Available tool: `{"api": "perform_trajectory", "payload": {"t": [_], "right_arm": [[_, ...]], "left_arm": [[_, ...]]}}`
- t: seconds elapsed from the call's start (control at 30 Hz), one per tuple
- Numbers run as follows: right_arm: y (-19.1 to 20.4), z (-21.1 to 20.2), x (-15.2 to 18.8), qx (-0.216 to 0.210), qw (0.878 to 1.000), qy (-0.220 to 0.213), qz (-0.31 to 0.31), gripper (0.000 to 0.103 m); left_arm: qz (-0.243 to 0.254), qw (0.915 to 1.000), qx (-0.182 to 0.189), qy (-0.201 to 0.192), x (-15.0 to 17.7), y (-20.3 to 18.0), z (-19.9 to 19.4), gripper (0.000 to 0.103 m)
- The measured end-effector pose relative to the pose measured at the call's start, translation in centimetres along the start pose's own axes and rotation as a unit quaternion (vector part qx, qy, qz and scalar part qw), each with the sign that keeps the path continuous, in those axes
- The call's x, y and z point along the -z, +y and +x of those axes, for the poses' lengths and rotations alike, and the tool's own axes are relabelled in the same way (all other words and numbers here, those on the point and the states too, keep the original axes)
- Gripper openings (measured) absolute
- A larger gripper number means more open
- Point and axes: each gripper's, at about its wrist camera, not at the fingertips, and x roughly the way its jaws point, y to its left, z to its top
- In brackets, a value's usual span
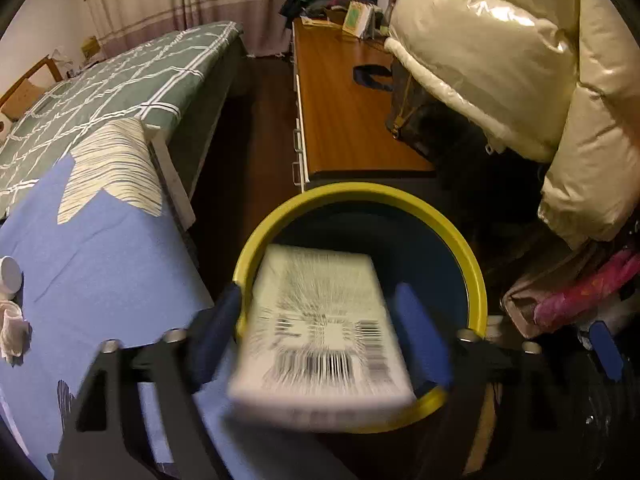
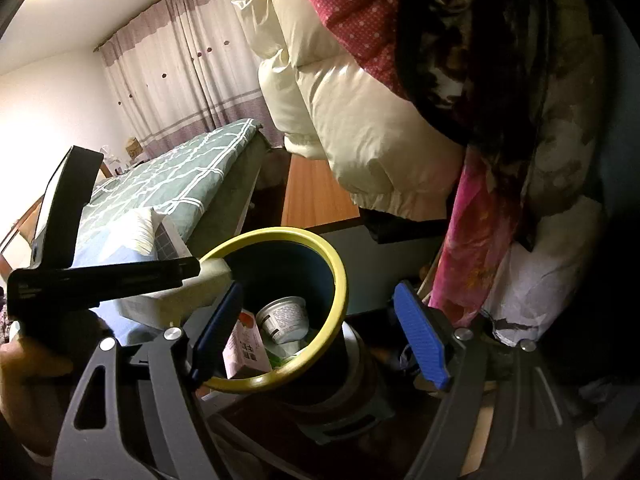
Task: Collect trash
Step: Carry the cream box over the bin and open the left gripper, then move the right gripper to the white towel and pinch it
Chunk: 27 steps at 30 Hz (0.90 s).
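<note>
A dark blue bin with a yellow rim [image 1: 460, 240] stands on the floor beside the bed. My left gripper [image 1: 320, 336] is open above it, and a white box with barcodes [image 1: 324, 332] is blurred between the spread blue fingers [image 1: 420, 336], apart from both. In the right wrist view the bin [image 2: 340, 276] holds a white cup [image 2: 286, 314] and a pink-and-white carton [image 2: 244, 350]. My right gripper [image 2: 320, 336] is open and empty over the bin's near rim. The left gripper's black body [image 2: 100, 276] and the white box [image 2: 176, 304] show at the left.
A bed with a blue sheet [image 1: 100, 264] and green checked cover [image 1: 120, 80] lies at the left, with a white cup [image 1: 10, 276] and crumpled tissue [image 1: 12, 328] on it. A wooden dresser [image 1: 344, 120] stands behind. A cream puffer jacket [image 1: 520, 60] and piled clothes hang at the right.
</note>
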Motion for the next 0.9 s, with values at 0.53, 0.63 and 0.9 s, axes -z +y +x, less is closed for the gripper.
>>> {"api": "perform_trajectory", "payload": {"t": [0.53, 0.63, 0.9], "right_arm": [[6.4, 0.2, 0.7, -0.045, 0.997, 0.02, -0.054, 0.075], [9.0, 0.0, 0.7, -0.058, 0.995, 0.02, -0.083, 0.075], [20.1, -0.1, 1.2, -0.129, 0.976, 0.034, -0.174, 0.076]], "left_arm": [[-0.122, 0.976, -0.096, -0.153, 10.5, 18.9, -16.6, 0.094], [-0.159, 0.9618, -0.146, -0.168, 13.9, 24.2, -18.8, 0.095], [-0.253, 0.9153, -0.264, -0.168, 21.9, 37.1, -22.7, 0.095]]}}
